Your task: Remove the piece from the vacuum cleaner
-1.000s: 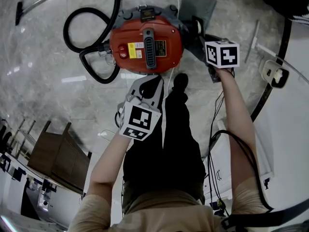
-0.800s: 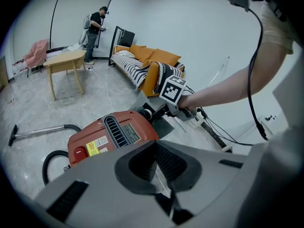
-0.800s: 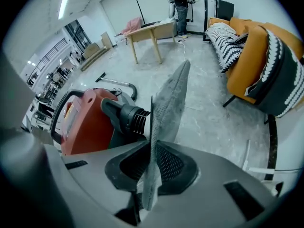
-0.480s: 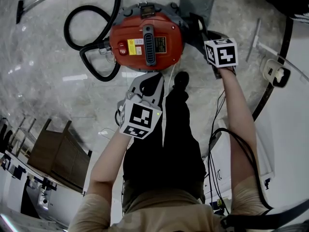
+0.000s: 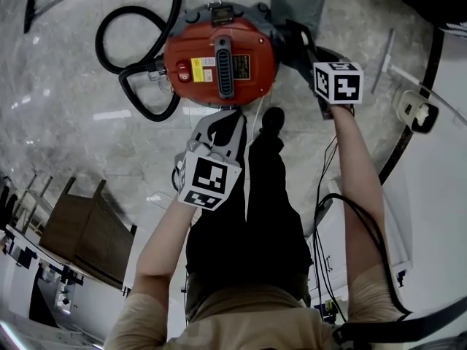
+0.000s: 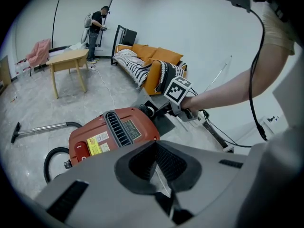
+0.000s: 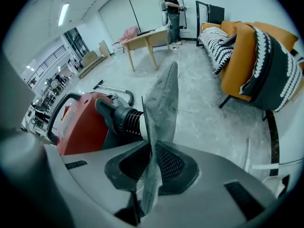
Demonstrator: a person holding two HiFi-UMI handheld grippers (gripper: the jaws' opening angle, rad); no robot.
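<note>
Vacuum cleaner (image 5: 217, 57) work is only partly along, as we are judging it: the red body is sitting on the marble floor (image 5: 73, 122) with its black hose (image 5: 128, 57) looping off to one side. The grey fabric piece (image 7: 161, 108) is standing on edge at the black ribbed port (image 7: 126, 120) on the other side. From the right gripper view it looks as if it is still joined there, though we are not seeing the joint itself.

We are pinching the near edge of that piece with the right gripper (image 7: 151, 163), its jaws nearly together with the fabric running up between the pads. So the grasp is made; the pull that frees the piece from the port is what we are still owing. We are holding the left gripper (image 6: 159, 163) above the near side of the cleaner, its jaws together with nothing between them, touching nothing.

Against the picture from a second ago, very little is changing. The right gripper is staying beside the same corner of the cleaner with the same narrow grip. The left one is hovering in place. The cleaner is showing slightly higher in the head view, and the piece is looking no freer.
</note>
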